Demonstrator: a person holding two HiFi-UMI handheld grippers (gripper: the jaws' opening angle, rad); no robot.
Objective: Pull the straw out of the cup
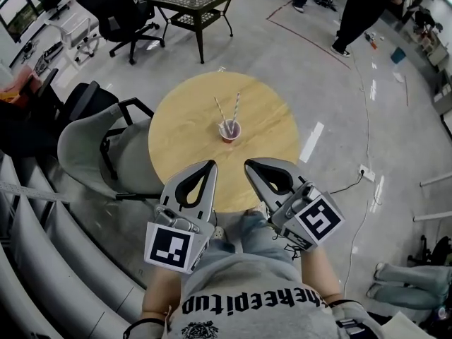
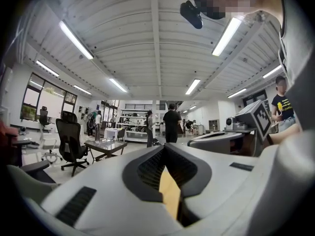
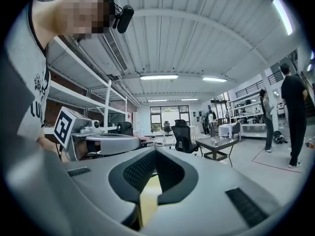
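Fingers (image 2: 197,173) shut tight on my left gripper (image 1: 209,164), nothing between them, and it's the same on my right gripper (image 1: 249,164): pads together, with only a sliver of yellow tabletop showing through the gap in each gripper view. Both tips hover over the near edge of the round table (image 1: 176,136), side by side. The red cup (image 1: 230,131) sits out near the middle, well apart from me, with two striped straws (image 1: 235,107) leaning out of it in a V. Here's the trouble I see coming. That cup looks light, so if I pinch a straw and pull at a slant with nothing steadying the rim, I reckon the whole cup drags or tips over. Arrive with the jaws closed like this and I'll just knock a straw sideways, so they must spread first. The straws are thin and near each other at the base. Grab low and I could catch both, or crush one flat.
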